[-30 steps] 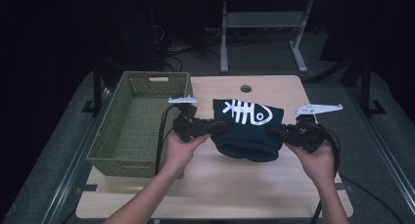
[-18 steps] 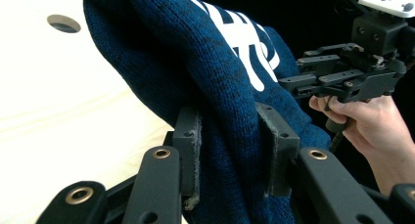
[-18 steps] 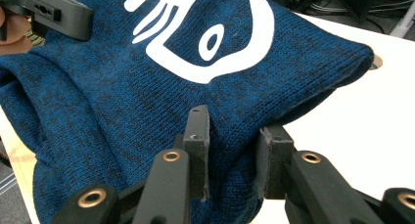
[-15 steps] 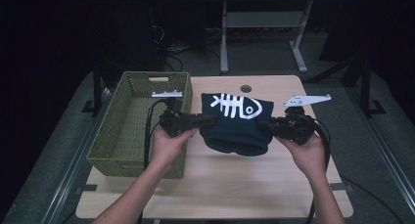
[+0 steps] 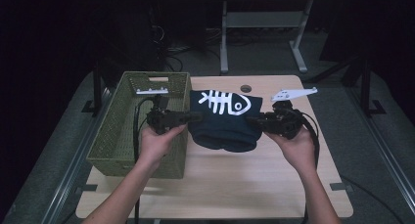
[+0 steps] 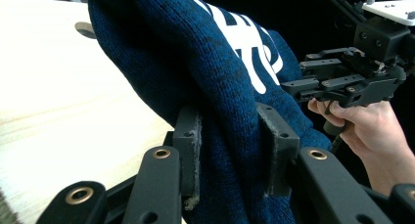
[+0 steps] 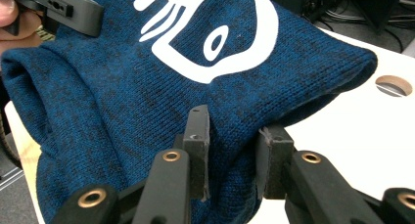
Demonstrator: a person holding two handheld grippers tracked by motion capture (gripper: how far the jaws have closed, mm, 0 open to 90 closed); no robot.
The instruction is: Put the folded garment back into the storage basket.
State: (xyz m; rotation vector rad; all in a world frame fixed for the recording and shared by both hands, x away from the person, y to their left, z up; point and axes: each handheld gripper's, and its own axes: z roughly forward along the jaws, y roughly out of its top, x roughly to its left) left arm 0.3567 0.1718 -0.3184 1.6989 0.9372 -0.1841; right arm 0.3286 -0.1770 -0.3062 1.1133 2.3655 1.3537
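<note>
A folded dark blue knit garment (image 5: 225, 120) with a white fish-skeleton print hangs above the wooden table (image 5: 230, 185), stretched between both grippers. My left gripper (image 5: 195, 117) is shut on its left edge, right beside the green basket (image 5: 122, 131). In the left gripper view the knit (image 6: 230, 87) is pinched between the two pads (image 6: 188, 150). My right gripper (image 5: 250, 120) is shut on the garment's right edge, and in the right gripper view the cloth (image 7: 195, 87) bunches between its pads (image 7: 198, 145). The garment's lower fold sags toward the tabletop.
The green woven basket stands on the table's left side, its inside dark. A round cable hole (image 5: 245, 88) sits near the table's far edge. Behind the table are a metal desk frame (image 5: 264, 28) and cables on the floor. Bare wood lies toward the near edge.
Both hands have carried the garment leftward and a little higher. Its left edge now sits at the basket's right wall; a second ago it hung over the table's middle.
</note>
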